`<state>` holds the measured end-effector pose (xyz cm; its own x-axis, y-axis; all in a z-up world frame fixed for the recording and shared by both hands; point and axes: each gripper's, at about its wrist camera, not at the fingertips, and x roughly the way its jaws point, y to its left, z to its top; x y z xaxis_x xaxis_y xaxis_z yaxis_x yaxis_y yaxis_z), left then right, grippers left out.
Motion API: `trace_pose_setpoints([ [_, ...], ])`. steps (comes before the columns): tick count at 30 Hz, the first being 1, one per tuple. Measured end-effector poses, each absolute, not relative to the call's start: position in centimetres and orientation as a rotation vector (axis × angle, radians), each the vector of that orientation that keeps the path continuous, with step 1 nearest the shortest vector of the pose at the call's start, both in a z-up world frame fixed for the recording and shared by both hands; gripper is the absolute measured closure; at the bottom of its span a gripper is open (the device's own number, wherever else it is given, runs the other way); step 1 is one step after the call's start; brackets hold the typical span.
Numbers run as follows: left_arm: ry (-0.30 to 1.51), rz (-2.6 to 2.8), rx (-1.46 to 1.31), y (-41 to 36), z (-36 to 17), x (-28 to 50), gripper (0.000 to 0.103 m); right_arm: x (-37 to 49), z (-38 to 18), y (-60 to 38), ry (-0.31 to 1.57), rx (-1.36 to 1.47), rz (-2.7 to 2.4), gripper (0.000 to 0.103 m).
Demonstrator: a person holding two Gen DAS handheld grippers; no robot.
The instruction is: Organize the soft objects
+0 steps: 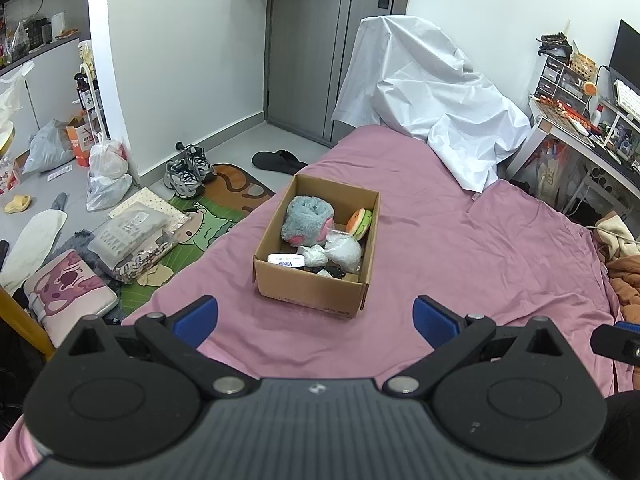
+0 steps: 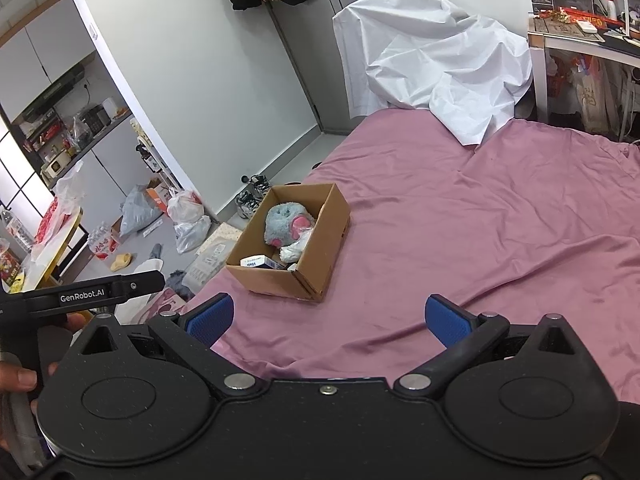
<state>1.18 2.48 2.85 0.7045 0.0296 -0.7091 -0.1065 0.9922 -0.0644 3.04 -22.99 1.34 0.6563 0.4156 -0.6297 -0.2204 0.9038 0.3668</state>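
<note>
- A cardboard box [image 1: 316, 292] sits on the pink bedsheet [image 1: 460, 256], near the bed's left edge, open side up.
- From the left wrist view its long axis runs away from the camera toward the grey door [image 1: 304, 60], one short wall facing the gripper; in the right wrist view the box [image 2: 320, 236] lies on a diagonal, ahead and left.
- Inside, a grey-blue plush toy [image 1: 307, 220] with pink patches fills the far half; a round orange-and-green soft toy [image 1: 360, 223] leans against the right wall.
- The near half holds a white tissue pack [image 1: 285, 260], a crinkled clear bag [image 1: 344, 252] and some small dark items I cannot make out.
- The left gripper [image 1: 316, 320] hangs above the sheet just short of the box, blue pads spread wide, holding nothing.
- The right gripper [image 2: 328, 318] is likewise spread wide and empty, over bare sheet to the box's right.
- A white sheet [image 1: 432, 100] drapes something at the bed's far end.
</note>
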Motion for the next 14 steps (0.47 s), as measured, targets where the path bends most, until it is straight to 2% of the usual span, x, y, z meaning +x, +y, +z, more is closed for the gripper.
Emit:
trace_pose_setpoints([
  [14,0.797,0.062,-0.101,2.33,2.63,1.56,0.000,3.10,1.05,-22.92,0.778,0.276,0.364,0.000],
])
